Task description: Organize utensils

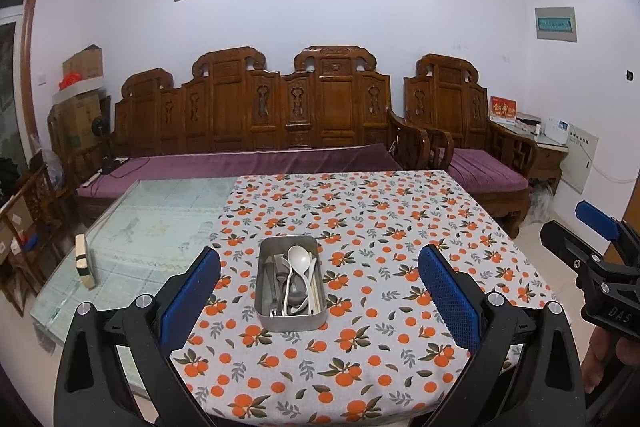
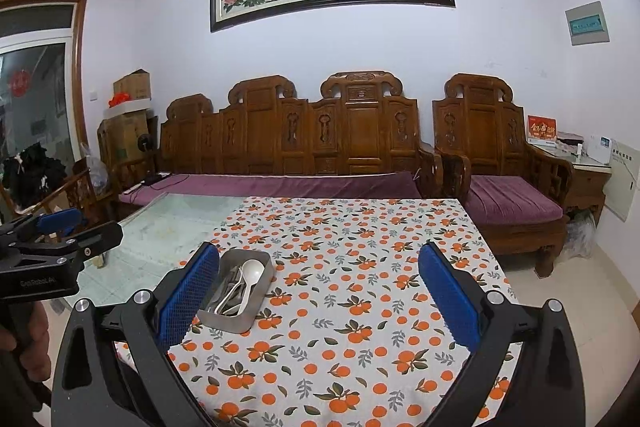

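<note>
A rectangular metal tin [image 1: 266, 321] stands on the orange-patterned tablecloth [image 1: 380, 227]. It holds several utensils: a white plastic spoon [image 1: 299, 259], metal spoons, a fork and chopsticks. My left gripper [image 1: 319, 291] hangs above the table's near edge, open, with the tin framed between its blue pads. In the right wrist view the same tin [image 2: 228, 325] lies low left, close to the left pad [image 2: 188, 291]. My right gripper [image 2: 319, 291] is open and holds nothing. Each gripper also shows at the edge of the other's view.
Bare glass tabletop [image 1: 160, 219] lies left of the cloth, with a small pale block [image 1: 85, 261] near its left edge. A carved wooden sofa [image 1: 256, 107] with purple cushions and a matching armchair [image 1: 472, 131] stand behind the table. Tiled floor [image 2: 580, 287] runs along the right.
</note>
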Action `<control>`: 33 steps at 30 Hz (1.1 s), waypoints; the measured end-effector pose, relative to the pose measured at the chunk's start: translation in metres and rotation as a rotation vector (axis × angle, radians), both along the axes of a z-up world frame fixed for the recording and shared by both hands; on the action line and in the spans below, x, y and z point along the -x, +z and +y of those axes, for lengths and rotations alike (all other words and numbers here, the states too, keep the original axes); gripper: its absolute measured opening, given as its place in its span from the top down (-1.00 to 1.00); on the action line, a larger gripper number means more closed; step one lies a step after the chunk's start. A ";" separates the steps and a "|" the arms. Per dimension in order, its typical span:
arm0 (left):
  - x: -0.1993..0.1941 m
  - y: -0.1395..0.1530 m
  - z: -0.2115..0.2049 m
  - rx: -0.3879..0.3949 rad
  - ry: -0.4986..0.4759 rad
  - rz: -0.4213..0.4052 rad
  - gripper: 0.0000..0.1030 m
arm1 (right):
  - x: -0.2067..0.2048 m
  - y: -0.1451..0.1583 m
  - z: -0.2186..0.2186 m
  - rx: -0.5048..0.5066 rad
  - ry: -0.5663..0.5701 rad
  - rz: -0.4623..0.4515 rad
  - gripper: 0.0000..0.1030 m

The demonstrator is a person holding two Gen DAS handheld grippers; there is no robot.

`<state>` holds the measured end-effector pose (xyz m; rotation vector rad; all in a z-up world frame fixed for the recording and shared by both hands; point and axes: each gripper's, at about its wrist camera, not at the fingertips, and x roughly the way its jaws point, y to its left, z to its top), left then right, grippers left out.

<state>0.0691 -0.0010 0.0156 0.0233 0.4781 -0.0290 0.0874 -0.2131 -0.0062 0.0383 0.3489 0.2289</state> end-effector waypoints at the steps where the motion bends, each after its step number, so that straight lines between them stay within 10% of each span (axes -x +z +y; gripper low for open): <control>1: 0.000 0.000 0.000 0.001 -0.001 0.001 -0.86 | -0.001 0.000 0.001 0.001 -0.001 -0.001 -0.95; 33: 0.004 0.000 0.000 0.010 0.000 -0.006 -0.86 | -0.004 -0.004 0.004 0.000 -0.006 0.010 -0.95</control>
